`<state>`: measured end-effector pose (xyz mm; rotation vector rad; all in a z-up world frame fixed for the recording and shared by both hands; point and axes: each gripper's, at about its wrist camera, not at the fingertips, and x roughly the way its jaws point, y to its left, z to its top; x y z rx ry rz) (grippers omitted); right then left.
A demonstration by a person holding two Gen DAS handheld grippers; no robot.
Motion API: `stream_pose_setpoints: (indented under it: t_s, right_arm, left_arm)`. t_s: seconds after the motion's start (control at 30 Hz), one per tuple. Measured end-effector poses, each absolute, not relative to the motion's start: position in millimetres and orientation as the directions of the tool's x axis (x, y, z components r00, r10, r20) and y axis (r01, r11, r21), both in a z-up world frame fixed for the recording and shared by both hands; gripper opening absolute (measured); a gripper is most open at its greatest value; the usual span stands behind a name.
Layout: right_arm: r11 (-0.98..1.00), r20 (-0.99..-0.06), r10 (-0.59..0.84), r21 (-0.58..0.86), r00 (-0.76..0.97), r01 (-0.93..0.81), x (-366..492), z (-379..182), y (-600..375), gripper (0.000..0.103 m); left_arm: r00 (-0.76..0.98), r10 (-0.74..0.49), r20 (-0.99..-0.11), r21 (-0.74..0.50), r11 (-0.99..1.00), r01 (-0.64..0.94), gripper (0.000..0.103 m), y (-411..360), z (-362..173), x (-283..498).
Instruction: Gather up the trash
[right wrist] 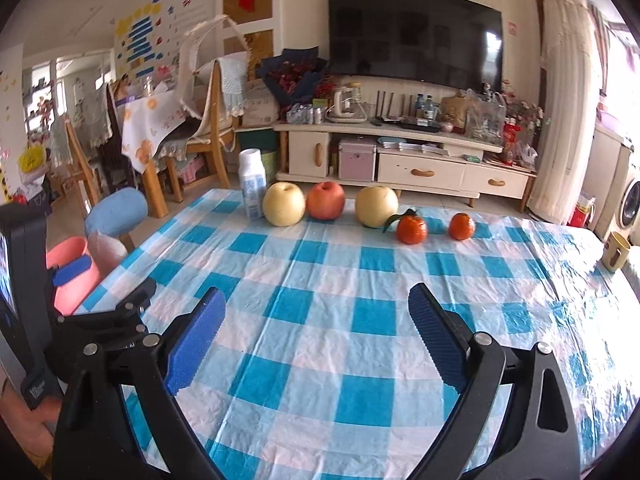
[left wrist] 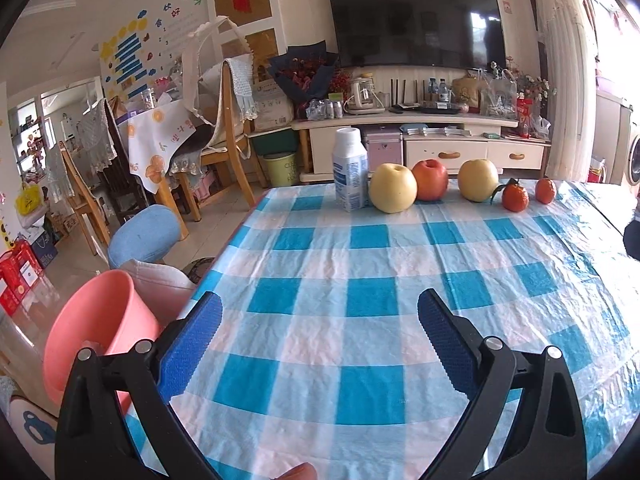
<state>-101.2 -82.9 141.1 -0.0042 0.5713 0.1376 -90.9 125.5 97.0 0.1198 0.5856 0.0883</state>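
**Both tongs spread wide over the checked counter, nothing held**

Left tongs (left wrist: 320,316): blue pads far apart, empty, hovering over the near left part of the counter (left wrist: 360,280). Right tongs (right wrist: 316,312): likewise gaping, empty, over the near middle.

Counter covered with a blue, white and pink checked plastic cloth, wrinkled. Near half bare: wide open room ahead of both tongs.

Far edge, in a row left to right: white bottle (left wrist: 350,170) with blue label print, upright, just beside a yellow apple (left wrist: 393,188); red apple (left wrist: 430,179) close behind it; second yellow apple (left wrist: 478,180); two tangerines (left wrist: 515,197), the left one with a leaf. Bottle's print too small to read.

Left edge: pink bin (left wrist: 100,332) stands on the floor below the counter's edge, mouth open, beside the left tongs. A blue stool (left wrist: 144,234) stands further along the same edge.

Right edge, right wrist view: a yellowish mug (right wrist: 616,251) near the rim.

Beyond: TV cabinet and dark screen; green pail on floor with pale lettering, unreadable.
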Motion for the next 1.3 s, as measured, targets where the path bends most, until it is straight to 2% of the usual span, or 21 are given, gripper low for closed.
stream_pose_setpoints:
  t_s: [0.23, 0.57, 0.97, 1.3]
  right_arm:
    - [0.996, -0.480, 0.086, 0.041, 0.873, -0.076, -109.5, 159.2, -108.4, 0.094]
    - [1.000, -0.419, 0.006, -0.024, 0.908, -0.017, -115.9, 170.8, -124.5, 0.096]
    - [0.999, -0.383, -0.039, 0.007, 0.923, 0.044, -116.1, 177.3, -153.5, 0.096]
    - [0.996, -0.364, -0.069, -0.076, 0.929, 0.044, -115.8, 175.5, -144.7, 0.096]
  left_arm:
    - [0.836, 0.083, -0.543, 0.125, 0.992, -0.017, 0.097, 96.1, 105.0, -91.4]
    - [0.857, 0.068, -0.510, 0.109, 0.994, -0.014, 0.097, 63.9, 128.4, -86.9]
    - [0.888, 0.074, -0.454, 0.137, 0.991, -0.013, 0.097, 39.9, 150.0, -85.0]
    - [0.889, 0.053, -0.456, 0.132, 0.991, 0.009, 0.097, 33.3, 151.5, -83.5]
